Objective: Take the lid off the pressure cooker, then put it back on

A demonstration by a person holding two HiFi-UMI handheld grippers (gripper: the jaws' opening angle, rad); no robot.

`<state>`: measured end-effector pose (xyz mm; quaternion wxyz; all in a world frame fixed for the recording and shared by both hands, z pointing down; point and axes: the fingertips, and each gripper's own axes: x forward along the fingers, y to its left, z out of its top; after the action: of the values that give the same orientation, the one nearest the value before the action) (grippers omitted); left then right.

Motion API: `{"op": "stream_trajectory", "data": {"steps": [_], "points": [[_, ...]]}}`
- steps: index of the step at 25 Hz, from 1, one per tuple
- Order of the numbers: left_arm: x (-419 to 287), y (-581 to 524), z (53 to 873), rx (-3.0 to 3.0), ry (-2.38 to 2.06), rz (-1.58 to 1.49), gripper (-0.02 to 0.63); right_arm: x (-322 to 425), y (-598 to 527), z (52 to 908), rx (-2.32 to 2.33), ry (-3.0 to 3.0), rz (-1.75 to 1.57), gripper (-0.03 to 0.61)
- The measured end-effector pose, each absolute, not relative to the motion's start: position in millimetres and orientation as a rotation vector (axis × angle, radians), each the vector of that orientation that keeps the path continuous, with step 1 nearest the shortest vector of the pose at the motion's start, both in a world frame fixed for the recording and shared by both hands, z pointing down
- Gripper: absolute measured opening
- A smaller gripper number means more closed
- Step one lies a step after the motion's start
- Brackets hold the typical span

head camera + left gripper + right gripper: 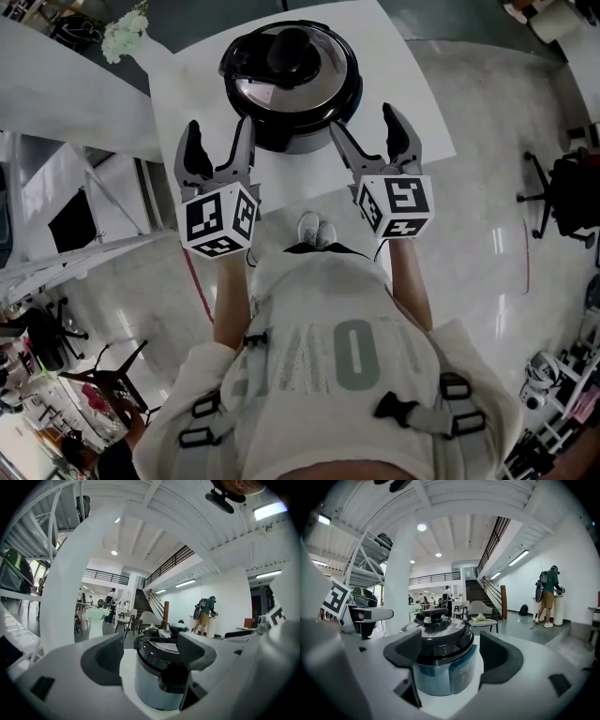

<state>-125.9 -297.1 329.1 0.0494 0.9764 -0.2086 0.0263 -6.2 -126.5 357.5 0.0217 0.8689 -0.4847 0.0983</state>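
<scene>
cooker [292, 139] w/ lid [281, 91] on; ahead of open fingers [195, 152], untouched

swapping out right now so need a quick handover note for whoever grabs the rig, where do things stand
left gripper: open, empty, by the near left side of the pressure cooker.
right gripper: open, empty, by its near right side.
things: the pressure cooker stands on the white table, with the lid on it and a black knob on top.
done: nothing that shows. The lid is in place and neither gripper holds it.
left: take the lid off, then put it back on.
</scene>
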Motion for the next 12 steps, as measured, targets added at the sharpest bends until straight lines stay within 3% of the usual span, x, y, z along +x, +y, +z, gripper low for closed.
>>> {"op": "stream_trajectory", "data": {"steps": [12], "points": [[-121,-307,346,2.959,-0.699,0.104,0.344,24,-142,346,2.659,-1.531,0.199,0.361]]}}
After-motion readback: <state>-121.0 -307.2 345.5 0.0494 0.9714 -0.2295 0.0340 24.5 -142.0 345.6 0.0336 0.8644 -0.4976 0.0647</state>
